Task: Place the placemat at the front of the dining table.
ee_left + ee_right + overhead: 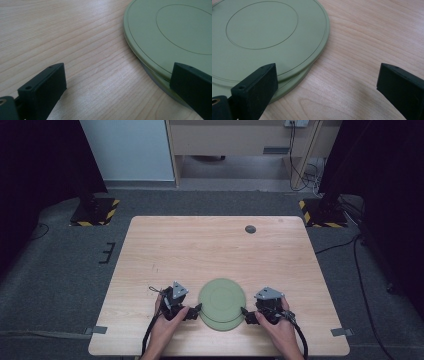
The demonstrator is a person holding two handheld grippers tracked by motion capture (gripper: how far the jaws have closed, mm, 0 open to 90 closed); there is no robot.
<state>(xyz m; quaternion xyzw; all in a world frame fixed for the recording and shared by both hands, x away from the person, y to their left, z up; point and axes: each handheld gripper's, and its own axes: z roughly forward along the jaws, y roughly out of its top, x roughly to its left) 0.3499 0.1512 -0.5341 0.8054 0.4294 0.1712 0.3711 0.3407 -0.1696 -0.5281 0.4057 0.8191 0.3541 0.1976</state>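
Two pale green plates [222,301] lie stacked near the table's front edge, the upper one [170,32] shifted slightly off the lower one [160,83]. My left gripper [192,312] sits at the stack's left rim, jaws open, one jaw over the plate edge and the other on bare wood. At the right rim my right gripper [248,315] is open too, its left jaw over the upper plate [267,37] and lower plate [292,86]. Nothing is held by either one.
The light wooden table [210,250] has a small dark round cap [250,229] at its back right. Beyond it are grey floor, stand bases with yellow-black tape [95,211] and cables [300,170].
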